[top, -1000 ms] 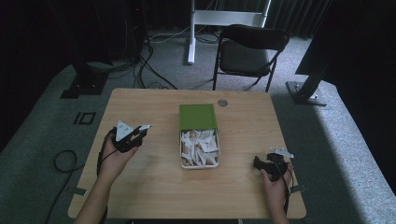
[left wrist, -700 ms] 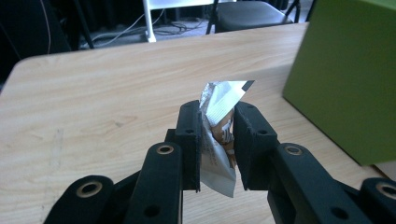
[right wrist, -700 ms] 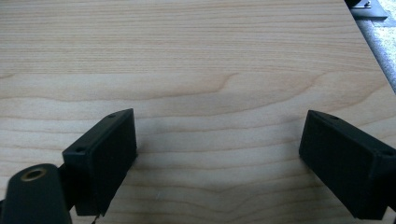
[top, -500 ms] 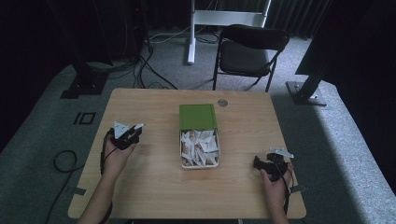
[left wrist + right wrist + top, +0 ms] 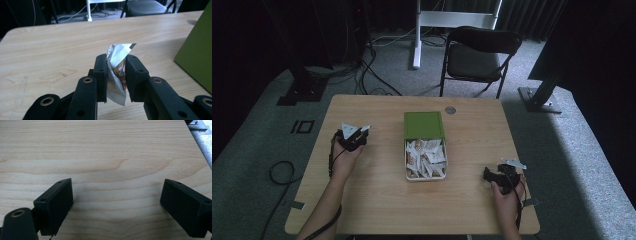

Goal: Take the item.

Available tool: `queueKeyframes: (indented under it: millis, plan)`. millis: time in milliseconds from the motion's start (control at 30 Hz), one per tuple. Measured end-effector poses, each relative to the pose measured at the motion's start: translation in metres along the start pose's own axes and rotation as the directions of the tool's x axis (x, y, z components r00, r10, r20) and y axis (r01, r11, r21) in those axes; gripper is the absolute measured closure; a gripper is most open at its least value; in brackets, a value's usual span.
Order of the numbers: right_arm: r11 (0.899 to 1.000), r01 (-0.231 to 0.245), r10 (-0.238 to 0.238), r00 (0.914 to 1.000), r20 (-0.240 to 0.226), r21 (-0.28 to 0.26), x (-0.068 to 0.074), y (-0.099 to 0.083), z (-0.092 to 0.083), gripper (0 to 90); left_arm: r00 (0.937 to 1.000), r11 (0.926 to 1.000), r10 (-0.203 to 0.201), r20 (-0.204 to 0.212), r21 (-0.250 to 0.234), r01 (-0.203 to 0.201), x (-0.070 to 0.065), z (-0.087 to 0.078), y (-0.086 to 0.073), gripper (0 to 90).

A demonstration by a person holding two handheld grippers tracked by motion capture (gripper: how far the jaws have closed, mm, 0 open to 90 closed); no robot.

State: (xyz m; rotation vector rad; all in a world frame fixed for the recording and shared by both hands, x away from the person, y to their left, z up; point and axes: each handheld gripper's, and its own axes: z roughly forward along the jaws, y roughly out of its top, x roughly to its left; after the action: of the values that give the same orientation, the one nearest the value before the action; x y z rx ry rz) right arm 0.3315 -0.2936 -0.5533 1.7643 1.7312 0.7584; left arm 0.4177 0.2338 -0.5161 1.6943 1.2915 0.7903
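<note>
My left tool (image 5: 116,75) is clenched on a small foil sachet (image 5: 117,66), its torn top sticking up above the jaws, over bare wood near the left side of the bench (image 5: 377,200). I see a wide stretch of bench clear to the far edge, and the green lid (image 5: 197,55) close on one side. My right tool (image 5: 490,174) sits released, jaws wide apart over bare wood near the right edge. Between my tools, the open box (image 5: 425,175) at the bench's middle is heaped with more sachets (image 5: 426,156), its green lid slid toward the far end.
</note>
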Motion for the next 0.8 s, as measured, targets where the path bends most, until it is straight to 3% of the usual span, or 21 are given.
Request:
queueKeyframes:
  millis: [67, 200, 267, 367, 500, 667, 800]
  plan:
    - [1.0, 0.0, 0.0, 1.0, 0.0, 0.0, 0.0, 0.0, 0.0, 11.0, 0.9996, 0.9996, 0.026, -0.011, 0.01, -0.026, -0.002, 0.003, -0.002, 72.9]
    - [1.0, -0.001, 0.001, 1.0, 0.0, 0.001, 0.0, 0.0, 0.0, 11.0, 0.9995, 0.9984, 0.032, -0.009, 0.048, -0.031, -0.003, 0.008, -0.005, 72.8]
    - [1.0, 0.0, 0.0, 1.0, 0.0, 0.0, 0.0, 0.0, 0.0, 11.0, 0.9999, 0.9976, 0.011, 0.006, 0.069, -0.011, -0.003, 0.01, -0.007, 72.7]
    - [1.0, 0.0, 0.0, 1.0, 0.0, 0.0, 0.0, 0.0, 0.0, 11.0, 0.999, 0.9949, 0.041, 0.017, 0.091, -0.042, -0.005, 0.012, -0.009, 67.0]
    - [1.0, 0.0, 0.0, 1.0, 0.0, 0.0, 0.0, 0.0, 0.0, 11.0, 0.9985, 0.9928, 0.049, 0.024, 0.108, -0.051, -0.006, 0.011, -0.008, 60.7]
    - [1.0, 0.0, 0.0, 1.0, 0.0, 0.0, 0.0, 0.0, 0.0, 11.0, 0.997, 0.992, 0.038, 0.067, 0.117, -0.046, -0.01, 0.006, -0.009, 47.8]
    - [1.0, 0.0, 0.0, 1.0, 0.0, 0.0, 0.0, 0.0, 0.0, 11.0, 0.9972, 0.9918, 0.04, 0.064, 0.119, -0.047, -0.012, 0.001, -0.009, 46.9]
